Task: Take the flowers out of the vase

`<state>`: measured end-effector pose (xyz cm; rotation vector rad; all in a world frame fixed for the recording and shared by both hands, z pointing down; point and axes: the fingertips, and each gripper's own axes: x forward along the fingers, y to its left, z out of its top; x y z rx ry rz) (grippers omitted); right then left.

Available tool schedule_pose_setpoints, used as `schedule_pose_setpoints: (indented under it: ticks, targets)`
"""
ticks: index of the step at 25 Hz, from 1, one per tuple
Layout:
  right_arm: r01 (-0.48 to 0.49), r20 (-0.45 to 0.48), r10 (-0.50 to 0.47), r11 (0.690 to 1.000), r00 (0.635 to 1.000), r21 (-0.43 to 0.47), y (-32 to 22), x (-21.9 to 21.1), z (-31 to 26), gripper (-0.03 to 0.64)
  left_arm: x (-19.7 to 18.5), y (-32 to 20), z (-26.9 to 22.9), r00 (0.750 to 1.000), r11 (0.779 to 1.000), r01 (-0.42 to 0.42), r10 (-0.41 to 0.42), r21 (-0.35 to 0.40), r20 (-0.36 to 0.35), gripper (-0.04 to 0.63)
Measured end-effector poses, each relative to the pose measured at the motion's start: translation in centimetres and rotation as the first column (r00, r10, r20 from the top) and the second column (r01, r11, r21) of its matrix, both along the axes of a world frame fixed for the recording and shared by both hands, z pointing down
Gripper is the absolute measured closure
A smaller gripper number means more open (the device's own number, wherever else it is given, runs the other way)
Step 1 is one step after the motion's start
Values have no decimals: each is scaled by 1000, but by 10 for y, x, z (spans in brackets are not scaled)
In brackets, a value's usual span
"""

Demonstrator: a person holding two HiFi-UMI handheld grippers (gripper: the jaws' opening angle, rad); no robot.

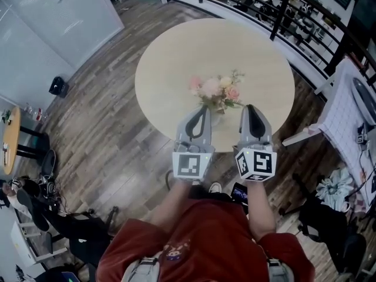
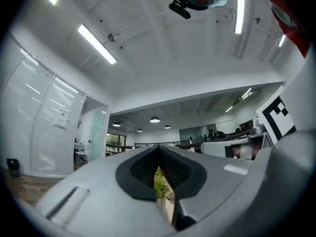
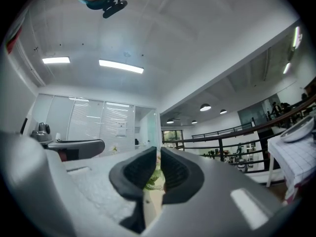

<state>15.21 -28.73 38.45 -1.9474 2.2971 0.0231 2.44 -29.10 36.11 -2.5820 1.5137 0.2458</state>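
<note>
Flowers [image 1: 215, 90] stand on table [image 1: 176, 69] before left hand-held gripper [image 1: 202, 109] and right hand-held gripper [image 1: 251, 108], both pressed together.

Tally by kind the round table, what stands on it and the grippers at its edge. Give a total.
Table: 1
Bouquet: 1
Vase, mostly hidden: 1
Grippers: 2, left gripper and right gripper
Total: 5
</note>
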Motion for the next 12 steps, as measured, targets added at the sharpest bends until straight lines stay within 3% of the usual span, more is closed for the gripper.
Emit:
schedule_pose_setpoints:
  ticks: [5, 12]
  targets:
    - [12, 0, -12, 998, 1000, -67, 5, 1, 31, 510, -5, -2, 7, 1000, 1000, -2, 2, -5, 7, 591]
    - [151, -25, -159, 969, 987, -198, 1, -39, 89, 326, -19, -4, 17, 1000, 1000, 19, -19, -19, 11, 591]
